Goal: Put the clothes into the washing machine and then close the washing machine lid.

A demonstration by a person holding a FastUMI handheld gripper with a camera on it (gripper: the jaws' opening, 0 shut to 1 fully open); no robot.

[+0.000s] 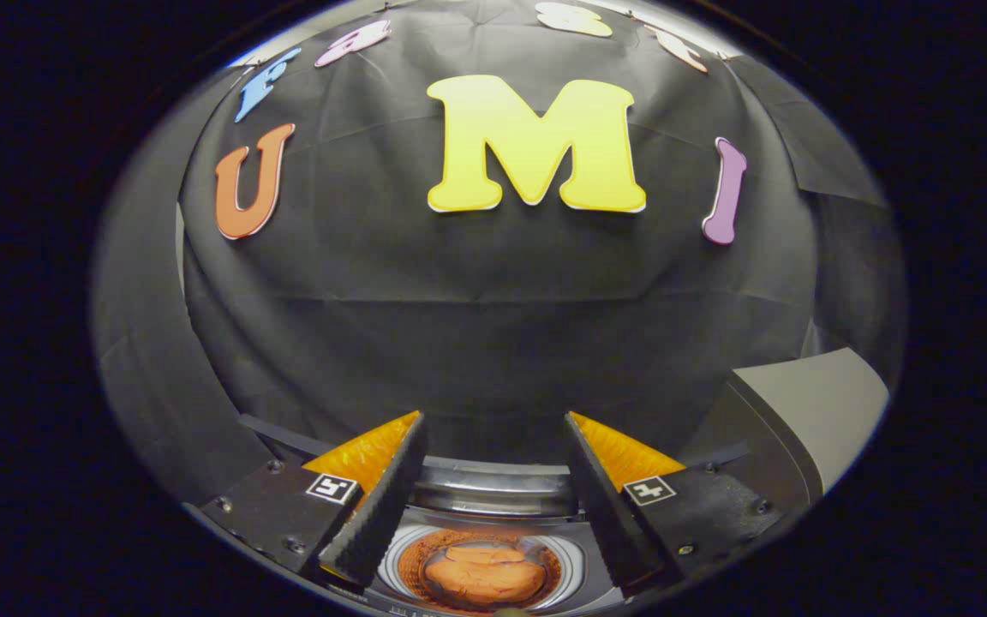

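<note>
Clothes [483, 572], seemingly in washing machine [493, 488]; tongs [493, 463] apart.

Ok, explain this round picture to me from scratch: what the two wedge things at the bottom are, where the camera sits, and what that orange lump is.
The camera rides on a hand-held claw and looks forward along its two fingers. Those are the black ribbed wedges with orange backs; they stand apart, so the claw is open and holds nothing. Between and below them you look down into a washing machine through its round opening. The orange lump is the clothes, already lying inside the drum. The grey slab beyond the right finger looks like the machine's lid, raised and not yet closed. Behind everything hangs the booth's black cloth wall.
</note>
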